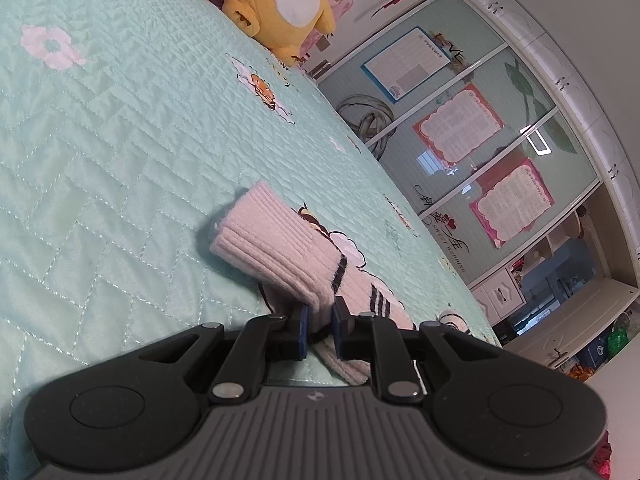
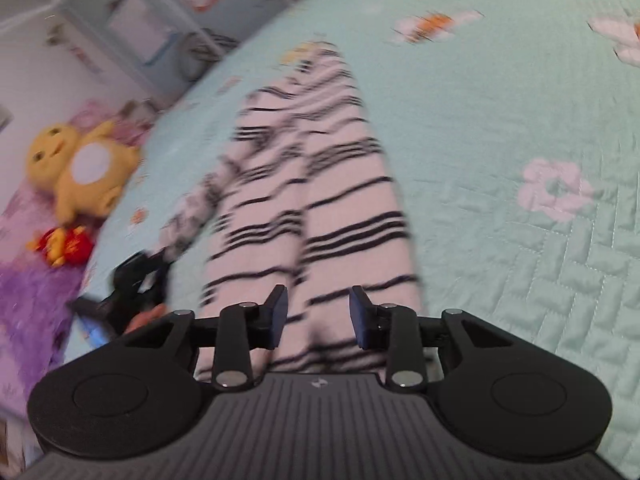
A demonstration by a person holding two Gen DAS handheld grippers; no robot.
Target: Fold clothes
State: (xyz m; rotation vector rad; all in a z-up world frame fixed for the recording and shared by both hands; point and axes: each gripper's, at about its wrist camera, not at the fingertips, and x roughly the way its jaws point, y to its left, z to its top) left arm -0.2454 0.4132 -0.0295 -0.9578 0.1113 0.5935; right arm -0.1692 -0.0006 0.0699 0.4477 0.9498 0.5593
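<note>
Bare mint quilt (image 2: 520, 280) open from 12 to 4 o'clock of the right gripper (image 2: 319, 316), striped garment (image 2: 320, 184) straight ahead, left gripper (image 2: 132, 284) blocking at 9 o'clock, yellow plush toy (image 2: 80, 168) and red toy (image 2: 66, 246) crowding 10 o'clock.

yellow plush toy (image 1: 286, 4), mint quilted bedspread (image 1: 120, 140)

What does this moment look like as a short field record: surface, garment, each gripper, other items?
surface: pale green quilted bedspread
garment: pink striped garment laid out along the bed, its ribbed cuff showing in the left wrist view
left gripper: shut on the sleeve near the cuff
right gripper: open, over the garment's near end, nothing between its fingers
other items: yellow plush toy and red plush toy at the bed's edge
image quality: right wrist view blurred
</note>
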